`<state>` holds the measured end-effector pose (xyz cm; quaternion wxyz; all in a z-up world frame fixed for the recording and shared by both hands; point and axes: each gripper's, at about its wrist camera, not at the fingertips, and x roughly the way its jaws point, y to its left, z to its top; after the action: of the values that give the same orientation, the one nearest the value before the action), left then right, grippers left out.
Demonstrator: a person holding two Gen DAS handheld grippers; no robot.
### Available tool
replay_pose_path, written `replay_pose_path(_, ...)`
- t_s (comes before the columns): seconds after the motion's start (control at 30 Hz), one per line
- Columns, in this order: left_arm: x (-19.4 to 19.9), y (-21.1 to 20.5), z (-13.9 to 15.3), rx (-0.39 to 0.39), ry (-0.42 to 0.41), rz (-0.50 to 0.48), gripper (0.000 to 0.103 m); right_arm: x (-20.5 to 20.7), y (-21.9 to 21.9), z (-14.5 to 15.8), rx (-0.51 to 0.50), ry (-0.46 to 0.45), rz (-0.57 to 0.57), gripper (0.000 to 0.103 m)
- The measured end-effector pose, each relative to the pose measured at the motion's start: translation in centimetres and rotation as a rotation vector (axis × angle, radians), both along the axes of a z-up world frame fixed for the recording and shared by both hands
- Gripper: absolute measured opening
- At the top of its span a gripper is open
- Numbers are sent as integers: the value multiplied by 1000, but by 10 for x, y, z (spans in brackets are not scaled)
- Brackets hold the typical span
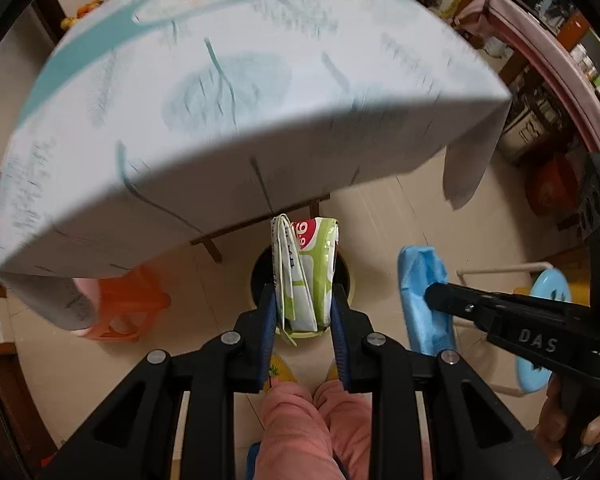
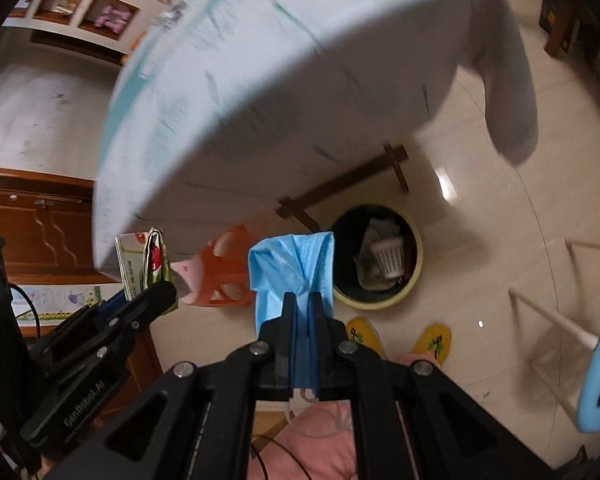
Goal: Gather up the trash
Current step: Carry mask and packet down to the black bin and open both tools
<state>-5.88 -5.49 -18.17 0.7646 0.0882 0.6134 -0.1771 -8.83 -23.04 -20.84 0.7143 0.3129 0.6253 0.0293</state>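
Gripping hard down at the near edge of the left wrist view, the left gripper [image 1: 303,302] has its blue-padded jaws pinched on a folded green-and-white wrapper [image 1: 308,272] with red print, held upright between the pads. Just below it are pink trouser legs [image 1: 312,424] and the tips of yellow slippers [image 1: 280,372] on the pale tiled floor [image 1: 380,216].

Over on the right, the right gripper [image 2: 303,304] is pressed together on a crumpled blue face mask [image 2: 290,268], the fabric bunched up above the jaws and a white ear loop [image 2: 300,398] dangling below them (a thin item, so the pads look almost fully closed). From the left wrist view that same mask shows to the right of the wrapper, well apart from it.

A little farther out, on the floor, sits the round bin [image 2: 376,258] with a dark inside and a yellowish rim, already holding crumpled paper and a small white ribbed cup [image 2: 388,258]. In the left wrist view the wrapper hangs directly in front of the bin's mouth; in the right wrist view the mask is just left of it.

An orange plastic stool [image 2: 224,276] stands left of the bin, and a light blue stool with white legs [image 1: 550,288] off to the right.

Beyond all that, the table with its white and teal cloth [image 1: 240,112] fills the upper frame, blurred.
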Motion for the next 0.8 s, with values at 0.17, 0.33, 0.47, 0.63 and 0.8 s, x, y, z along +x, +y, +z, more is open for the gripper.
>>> replay_pose_path(0.17,1,5,-61,-26,-15,-52,24,-1,17,-72,-31,59,-31,5)
replay_pose_path(0.33,18,13,-128,-65,34,-51,24,5,29,-139,-63,78,-69,5)
replay_pose_path(0.47,31,18,-184,-57,56,-38,24,12,30,-186,-72,78,-107,5)
replay_pose_path(0.63,41,19,-250,2,99,-31,30,19,31,-235,-93,67,-131,6)
replay_pose_path(0.8,42,23,-296,58,154,11,58,21,32,-268,-114,67,-121,9)
